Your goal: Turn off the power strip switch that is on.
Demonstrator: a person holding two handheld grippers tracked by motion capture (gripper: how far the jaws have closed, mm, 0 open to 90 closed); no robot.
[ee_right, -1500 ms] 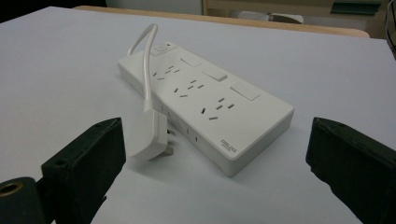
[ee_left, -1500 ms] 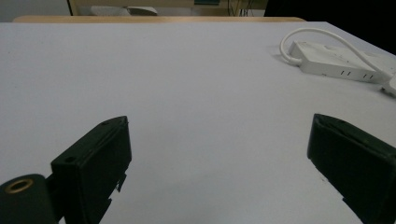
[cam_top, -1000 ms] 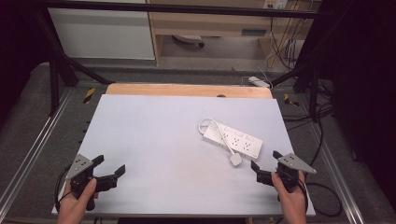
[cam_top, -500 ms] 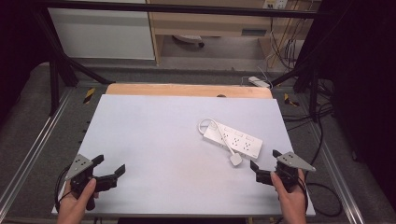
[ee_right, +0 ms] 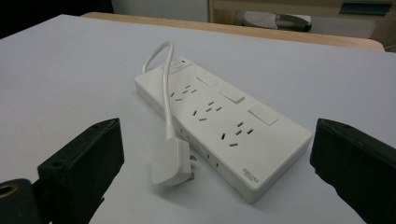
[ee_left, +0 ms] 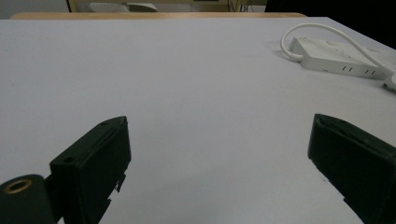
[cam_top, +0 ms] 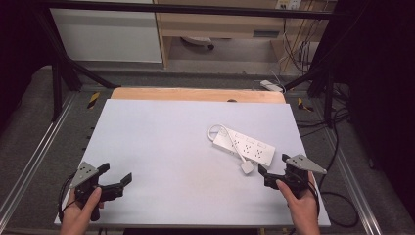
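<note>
White table: power strip lies near spread right tongs; left tongs spread

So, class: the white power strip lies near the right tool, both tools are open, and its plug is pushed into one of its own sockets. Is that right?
Not quite. The plug is not in a socket: in the right gripper view it lies loose on the table beside the power strip. The rest holds: the strip lies near the right tool, and both it and the left tool are open.
</note>
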